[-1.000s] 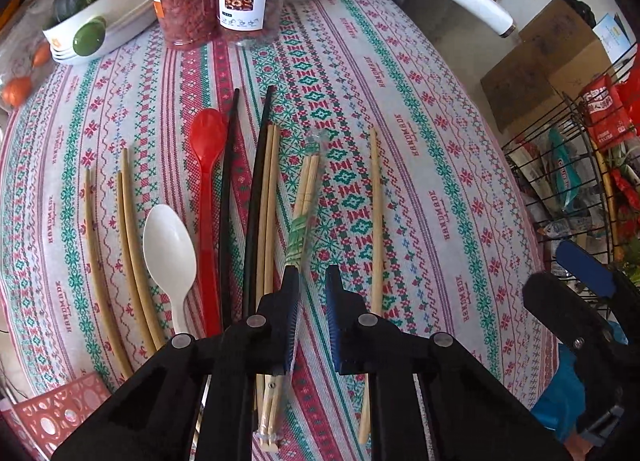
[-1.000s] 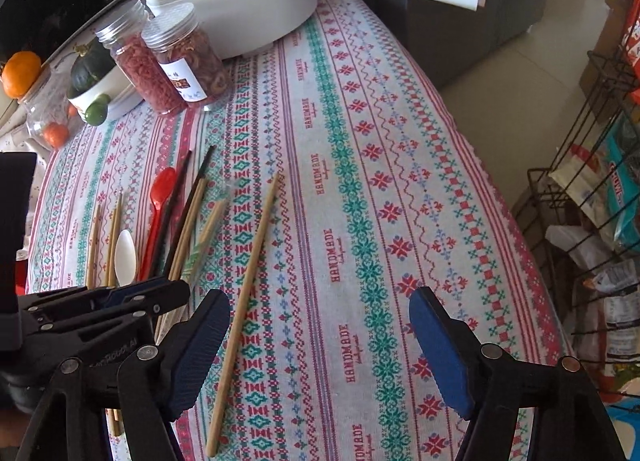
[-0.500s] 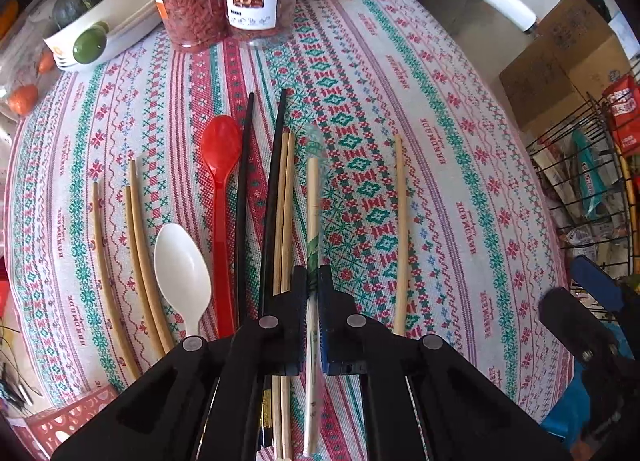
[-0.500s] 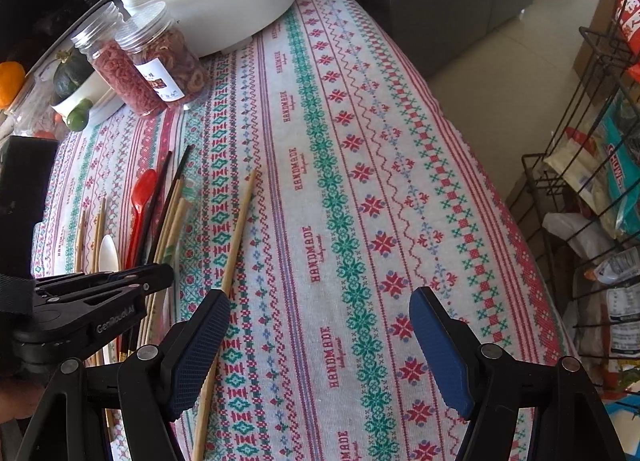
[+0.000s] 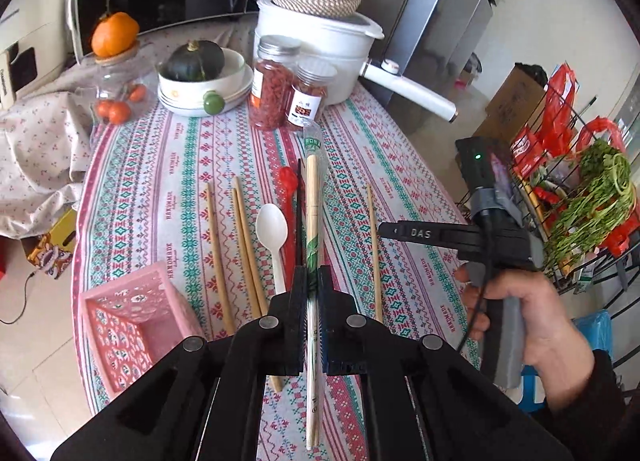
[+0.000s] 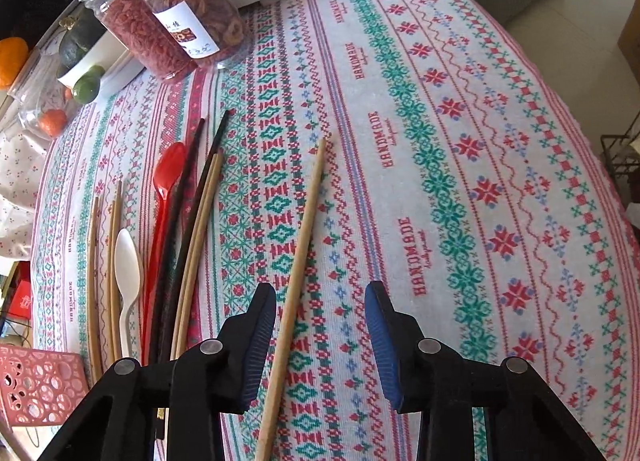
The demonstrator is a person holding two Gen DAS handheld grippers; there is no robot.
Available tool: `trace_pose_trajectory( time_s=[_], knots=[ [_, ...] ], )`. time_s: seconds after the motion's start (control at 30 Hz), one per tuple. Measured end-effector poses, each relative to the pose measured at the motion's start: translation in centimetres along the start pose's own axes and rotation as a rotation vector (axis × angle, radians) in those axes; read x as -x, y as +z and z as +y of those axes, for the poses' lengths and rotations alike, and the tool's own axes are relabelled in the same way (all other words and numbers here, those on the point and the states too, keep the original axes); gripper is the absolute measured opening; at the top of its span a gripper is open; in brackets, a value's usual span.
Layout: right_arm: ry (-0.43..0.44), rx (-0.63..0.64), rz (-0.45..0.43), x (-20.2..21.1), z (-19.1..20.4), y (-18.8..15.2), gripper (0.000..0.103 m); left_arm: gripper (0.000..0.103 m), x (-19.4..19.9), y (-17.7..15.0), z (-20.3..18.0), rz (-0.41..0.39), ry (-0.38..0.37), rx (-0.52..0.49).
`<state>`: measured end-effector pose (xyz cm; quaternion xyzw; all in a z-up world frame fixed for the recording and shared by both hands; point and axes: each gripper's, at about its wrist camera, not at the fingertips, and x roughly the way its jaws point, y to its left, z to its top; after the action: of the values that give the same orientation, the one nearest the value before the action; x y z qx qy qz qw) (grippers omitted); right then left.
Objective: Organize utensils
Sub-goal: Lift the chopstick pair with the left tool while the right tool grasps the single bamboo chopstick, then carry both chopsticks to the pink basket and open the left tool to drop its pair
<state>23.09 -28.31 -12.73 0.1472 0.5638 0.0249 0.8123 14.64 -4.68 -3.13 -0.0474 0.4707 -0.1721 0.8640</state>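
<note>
Over the table: my left claw [image 5: 311, 315] was clenched on the wrapped chopsticks [image 5: 312, 197] and had lifted them off the cloth, where they lay a second ago.
Right claw: my right claw [image 6: 320, 331] had come down over the single chopstick [image 6: 298, 269]; its jaws were closing, the stick between them, pads not yet touching it.
Pink basket: the pink basket [image 5: 120, 325] sat near my left claw, by the table edge.
Still lying: the white spoon [image 5: 273, 233] and red spoon [image 6: 166, 197] waited.
Meaning: one pair was up, probably going into the basket next.
</note>
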Motion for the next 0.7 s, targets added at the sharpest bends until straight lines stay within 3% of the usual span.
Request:
trace_pose_trajectory(
  time_s=[0.13,0.27,0.33,0.4,0.53,0.7],
  knots=[
    [-0.015,-0.007,0.030,-2.1,0.7,0.1,0.037,0.004,2.8,-0.8,1.4,-0.069,-0.001,0.015],
    [-0.103,0.082,0.002,-2.4,2.3,-0.2,0.032,0.004,4.2,-1.4,2.9,-0.100,-0.004,0.038],
    [-0.194,0.164,-0.009,-2.7,3.4,-0.6,0.016,0.004,4.7,-1.4,3.5,-0.119,-0.003,0.049],
    [-0.221,0.212,-0.017,-2.9,4.0,-0.8,0.009,0.004,5.4,-1.4,3.9,-0.147,-0.002,0.054],
    [-0.167,0.190,-0.025,-2.4,3.8,-1.0,0.006,0.004,7.4,-1.4,4.7,-0.249,0.022,0.045],
    [-0.065,0.122,-0.096,1.3,3.8,-1.3,0.006,0.004,10.0,-1.7,6.1,-0.460,0.126,0.046]
  ],
)
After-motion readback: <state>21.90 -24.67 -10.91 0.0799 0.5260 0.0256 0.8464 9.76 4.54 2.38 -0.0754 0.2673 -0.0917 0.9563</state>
